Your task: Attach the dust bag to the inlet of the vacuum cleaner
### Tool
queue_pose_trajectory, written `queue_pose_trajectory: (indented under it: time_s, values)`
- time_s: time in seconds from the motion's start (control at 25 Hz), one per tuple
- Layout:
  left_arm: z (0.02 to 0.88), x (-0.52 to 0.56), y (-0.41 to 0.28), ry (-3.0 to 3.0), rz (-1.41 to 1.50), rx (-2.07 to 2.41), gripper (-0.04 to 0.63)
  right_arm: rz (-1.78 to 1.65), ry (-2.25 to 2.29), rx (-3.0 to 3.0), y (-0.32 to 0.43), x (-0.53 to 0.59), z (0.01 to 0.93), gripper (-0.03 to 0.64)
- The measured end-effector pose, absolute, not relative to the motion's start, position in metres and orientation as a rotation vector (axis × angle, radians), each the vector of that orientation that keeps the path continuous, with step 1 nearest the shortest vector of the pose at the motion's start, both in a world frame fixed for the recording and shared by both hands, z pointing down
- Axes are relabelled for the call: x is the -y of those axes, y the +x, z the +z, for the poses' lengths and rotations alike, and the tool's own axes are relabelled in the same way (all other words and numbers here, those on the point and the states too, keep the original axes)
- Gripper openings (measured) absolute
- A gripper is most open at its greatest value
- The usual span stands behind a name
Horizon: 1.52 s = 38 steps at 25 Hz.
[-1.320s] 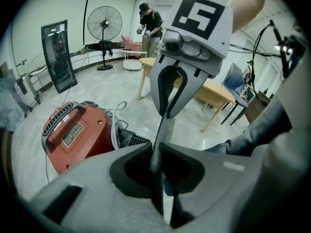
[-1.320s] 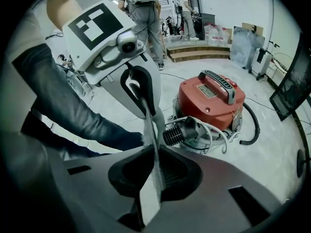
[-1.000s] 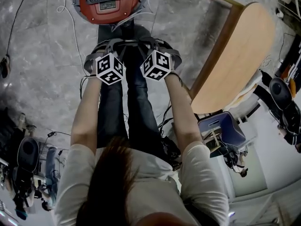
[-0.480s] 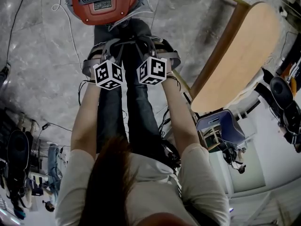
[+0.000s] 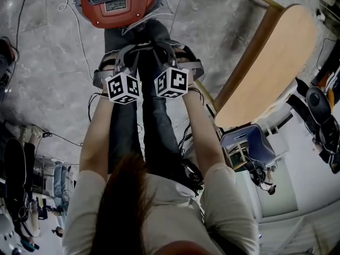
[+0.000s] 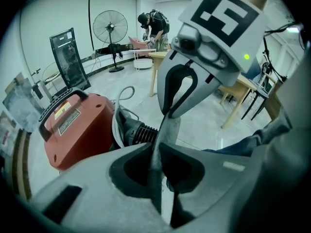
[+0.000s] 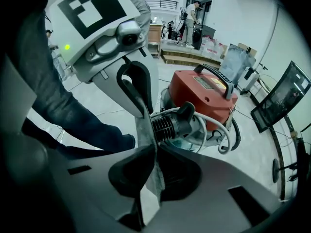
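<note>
Left gripper and right gripper each pinch the grey dust bag, held near the ribbed inlet of the vacuum cleaner; keeping its mouth taut and centred should ease seating.

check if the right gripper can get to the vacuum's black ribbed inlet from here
Probably yes. The right gripper, shut on the grey dust bag, points at the ribbed inlet close ahead, with only the bag between them. The left gripper grips the same bag alongside.
</note>
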<state>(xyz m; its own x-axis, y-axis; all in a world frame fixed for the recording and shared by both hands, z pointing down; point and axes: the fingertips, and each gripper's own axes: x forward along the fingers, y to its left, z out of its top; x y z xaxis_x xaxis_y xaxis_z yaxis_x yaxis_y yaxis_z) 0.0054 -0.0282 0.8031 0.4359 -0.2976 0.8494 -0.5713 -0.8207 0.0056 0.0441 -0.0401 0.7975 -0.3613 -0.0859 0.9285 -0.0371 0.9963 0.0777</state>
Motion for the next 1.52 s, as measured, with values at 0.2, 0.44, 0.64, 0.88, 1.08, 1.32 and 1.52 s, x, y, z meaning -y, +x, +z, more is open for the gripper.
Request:
queue_pose_trajectory:
  time_s: [0.2, 0.44, 0.64, 0.88, 1.08, 1.32, 1.52]
  values:
    - [0.803, 0.037, 0.004, 2.4, 1.325, 0.752, 0.051, -0.023, 0.142, 1.939, 0.043, 0.05, 0.797, 0.032]
    - [0.81, 0.048, 0.001, 2.347, 1.313, 0.707, 0.074, 0.091, 0.247, 1.936, 0.043, 0.051, 0.801, 0.032]
    - [0.811, 0.053, 0.001, 2.325, 1.282, 0.711, 0.077, 0.148, 0.313, 1.933, 0.043, 0.059, 0.805, 0.035]
    - [0.818, 0.055, -0.006, 2.172, 1.102, 0.871, 0.086, 0.165, 0.326, 1.913, 0.032, 0.075, 0.81, 0.046]
    - [0.819, 0.057, -0.007, 2.14, 1.068, 0.89, 0.086, 0.168, 0.361, 1.929, 0.032, 0.079, 0.81, 0.049]
    - [0.818, 0.066, 0.0, 2.186, 1.089, 0.763, 0.095, 0.313, 0.514, 1.933, 0.041, 0.076, 0.81, 0.046]
    - [0.814, 0.062, -0.004, 2.059, 0.912, 0.931, 0.089, 0.224, 0.459, 1.907, 0.036, 0.082, 0.812, 0.051]
